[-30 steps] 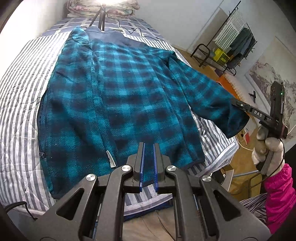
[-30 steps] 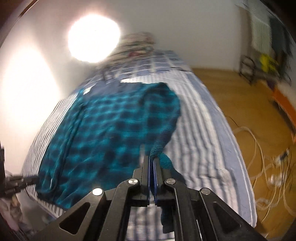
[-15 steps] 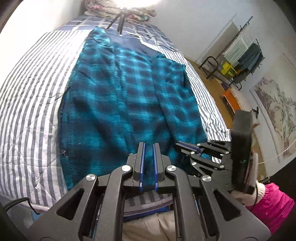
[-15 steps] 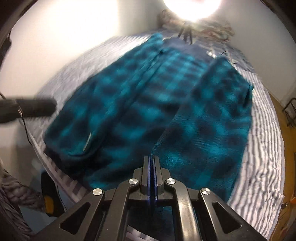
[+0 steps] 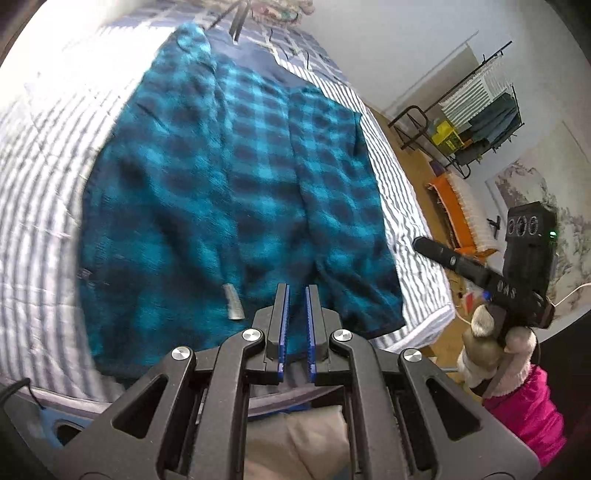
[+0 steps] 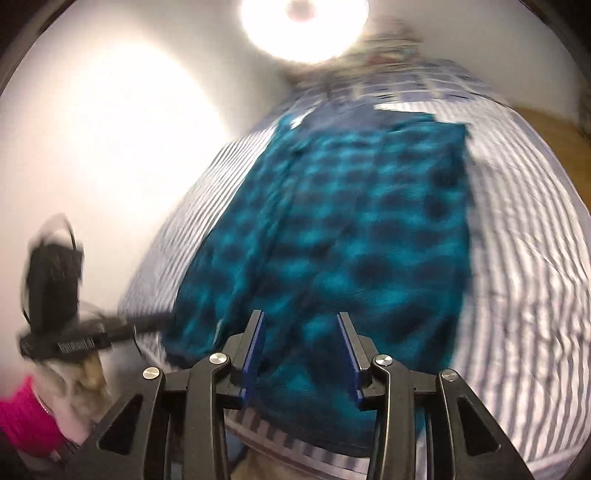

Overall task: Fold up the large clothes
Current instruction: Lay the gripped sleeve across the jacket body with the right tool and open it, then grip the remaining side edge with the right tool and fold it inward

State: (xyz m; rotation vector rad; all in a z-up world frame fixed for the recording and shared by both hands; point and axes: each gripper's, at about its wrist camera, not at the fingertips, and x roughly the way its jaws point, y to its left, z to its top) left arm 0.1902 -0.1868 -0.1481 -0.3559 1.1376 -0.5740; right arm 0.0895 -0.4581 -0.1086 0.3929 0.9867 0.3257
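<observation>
A large teal and black plaid fleece jacket [image 5: 229,192] lies flat on the striped bed, with both sleeves folded in over the body; a grey label [image 5: 233,307] shows near its hem. It also shows in the right wrist view [image 6: 354,236], blurred. My left gripper [image 5: 296,295] hovers over the hem, its jaws a narrow gap apart and holding nothing. My right gripper [image 6: 302,326] is open and empty above the hem's right part. It also shows in the left wrist view [image 5: 419,242], off the bed's right edge. The left gripper's tip [image 6: 168,315] shows at the jacket's left corner.
The jacket lies on a bed with a grey-striped cover [image 5: 40,206]. A clothes rack [image 5: 476,110] and an orange item [image 5: 450,206] stand on the wooden floor to the right. A tripod [image 5: 236,18] and pillows are at the bed's head. A bright lamp [image 6: 303,22] glares above.
My right gripper carried the right sleeve across and laid it on the jacket's body, then opened, let go and drew back off the bed's right side. My left gripper stayed near the hem.
</observation>
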